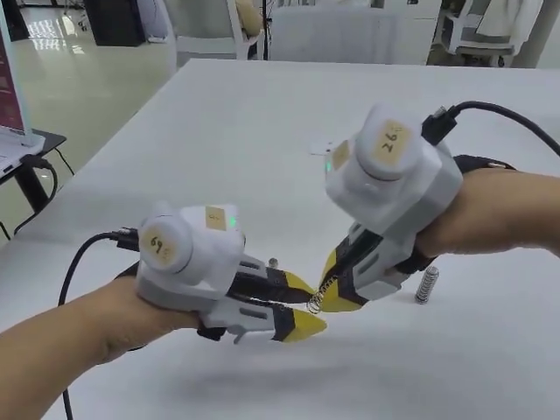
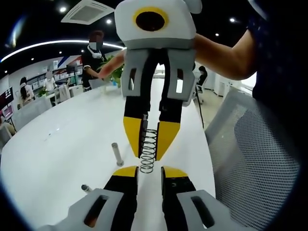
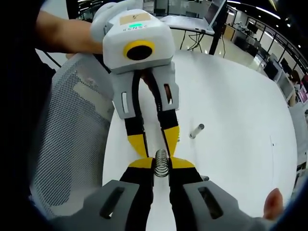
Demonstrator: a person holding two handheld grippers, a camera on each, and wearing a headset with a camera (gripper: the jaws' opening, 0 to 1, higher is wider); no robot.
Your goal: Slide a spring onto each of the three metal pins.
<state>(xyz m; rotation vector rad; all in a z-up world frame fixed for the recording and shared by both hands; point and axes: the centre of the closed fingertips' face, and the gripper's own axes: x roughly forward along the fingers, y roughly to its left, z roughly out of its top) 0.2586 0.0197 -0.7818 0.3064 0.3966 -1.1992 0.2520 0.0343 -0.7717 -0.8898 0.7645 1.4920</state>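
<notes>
My right gripper (image 1: 325, 293) is shut on a small metal spring (image 1: 316, 299), which it holds out toward the left gripper. In the left gripper view the spring (image 2: 148, 149) hangs between the right gripper's yellow tips, and its lower end reaches in between my left gripper's (image 2: 149, 172) tips. My left gripper (image 1: 315, 308) stands a little open, its gap wider than the spring (image 3: 161, 163). A bare pin (image 2: 117, 154) stands upright on the table to the left, with a second pin (image 2: 85, 187) nearer. Another spring (image 1: 426, 284) stands on a pin at the right.
The white table (image 1: 262, 149) stretches away from me. A mesh chair (image 2: 255, 159) stands by the table's edge. A small white object (image 1: 319, 148) lies further back. People sit and stand at the far end of the table (image 2: 62, 130).
</notes>
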